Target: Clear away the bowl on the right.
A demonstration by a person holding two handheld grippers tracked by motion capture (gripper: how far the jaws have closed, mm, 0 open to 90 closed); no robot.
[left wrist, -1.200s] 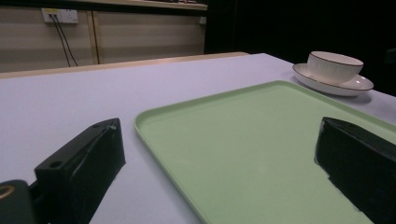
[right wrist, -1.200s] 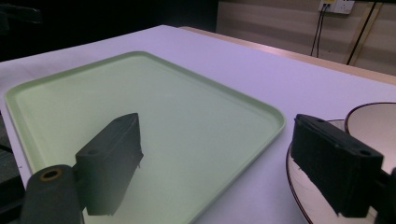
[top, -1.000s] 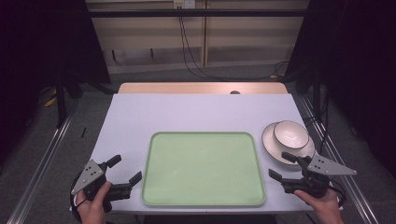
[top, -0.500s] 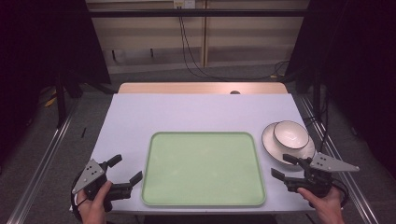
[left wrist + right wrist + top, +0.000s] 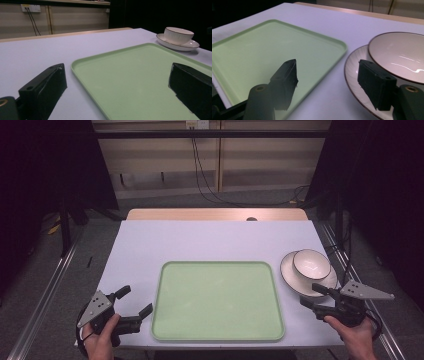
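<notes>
A pale green tray (image 5: 220,300) lies at the table's near middle. To its right a white bowl (image 5: 311,264) with a dark rim sits on a white plate (image 5: 292,279). My right gripper (image 5: 310,295) hovers at the plate's near edge. It is open and its jaws have just been closing with nothing gripped. In the right gripper view (image 5: 327,65) one jaw is over the tray (image 5: 262,52) and the other over the plate (image 5: 354,72). My left gripper (image 5: 135,300) rests open at the tray's left near corner. Its view (image 5: 117,68) looks across the tray (image 5: 135,75) to the bowl (image 5: 178,35).
The white tabletop (image 5: 215,242) stretches behind the tray to a wooden strip (image 5: 215,214) at the far edge. Metal rails (image 5: 45,295) run along the floor on both sides. Cables (image 5: 205,175) hang by the back wall.
The right gripper has shifted slightly to the right by the plate and its jaws stand narrower. The left gripper, tray, bowl and plate are as before.
</notes>
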